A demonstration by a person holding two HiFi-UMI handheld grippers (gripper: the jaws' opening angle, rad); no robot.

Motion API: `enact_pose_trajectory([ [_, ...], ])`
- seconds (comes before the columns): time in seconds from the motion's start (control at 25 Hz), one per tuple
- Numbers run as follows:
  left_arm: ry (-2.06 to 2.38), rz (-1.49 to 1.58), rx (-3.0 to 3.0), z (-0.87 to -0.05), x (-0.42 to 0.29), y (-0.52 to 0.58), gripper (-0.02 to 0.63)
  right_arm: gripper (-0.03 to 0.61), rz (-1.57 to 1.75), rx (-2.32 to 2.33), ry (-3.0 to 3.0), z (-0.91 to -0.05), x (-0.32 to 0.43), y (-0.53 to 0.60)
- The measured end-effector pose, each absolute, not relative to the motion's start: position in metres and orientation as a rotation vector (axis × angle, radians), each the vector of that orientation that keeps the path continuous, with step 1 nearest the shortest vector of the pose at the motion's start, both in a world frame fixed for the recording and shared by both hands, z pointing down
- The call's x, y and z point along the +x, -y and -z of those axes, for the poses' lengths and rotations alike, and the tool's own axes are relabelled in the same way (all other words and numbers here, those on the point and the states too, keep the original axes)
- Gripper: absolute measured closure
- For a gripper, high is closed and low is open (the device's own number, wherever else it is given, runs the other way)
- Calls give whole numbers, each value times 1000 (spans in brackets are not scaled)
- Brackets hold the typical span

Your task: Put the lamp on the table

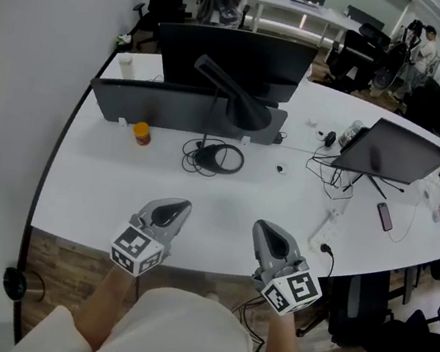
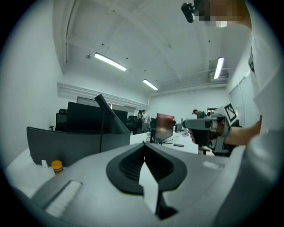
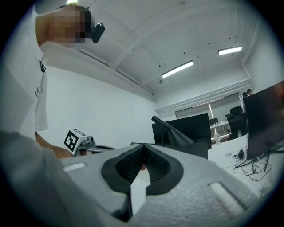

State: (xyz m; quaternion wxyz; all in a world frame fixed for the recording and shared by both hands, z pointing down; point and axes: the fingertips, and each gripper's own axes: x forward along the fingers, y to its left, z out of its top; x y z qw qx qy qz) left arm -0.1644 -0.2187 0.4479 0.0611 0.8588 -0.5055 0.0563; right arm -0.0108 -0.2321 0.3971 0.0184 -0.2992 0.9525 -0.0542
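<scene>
A black desk lamp [image 1: 231, 98] stands on the white table [image 1: 118, 187], with its round base [image 1: 220, 158] mid-table and its slanted head in front of a dark monitor. My left gripper [image 1: 178, 204] and right gripper [image 1: 265, 229] hover side by side over the table's near edge, well short of the lamp. Each has its jaws closed together with nothing between them. The left gripper view has its shut jaws [image 2: 144, 146] low in the frame, with the lamp [image 2: 108, 113] beyond them. From the right gripper [image 3: 143, 148] the lamp [image 3: 175, 131] also shows ahead.
An orange-capped bottle [image 1: 142, 134] stands left of the lamp base. A grey divider [image 1: 165, 103] and a monitor [image 1: 232, 56] are behind it. At the right lie a tilted screen [image 1: 395, 150], cables, a phone [image 1: 384, 216] and a power strip [image 1: 327, 227]. Office chairs line the back.
</scene>
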Motion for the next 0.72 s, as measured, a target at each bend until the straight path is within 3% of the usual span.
enact_pose_trajectory([
  [0.72, 1531, -145, 2574, -455, -175, 214, 618, 577, 158, -990, -2952, -395, -10, 227],
])
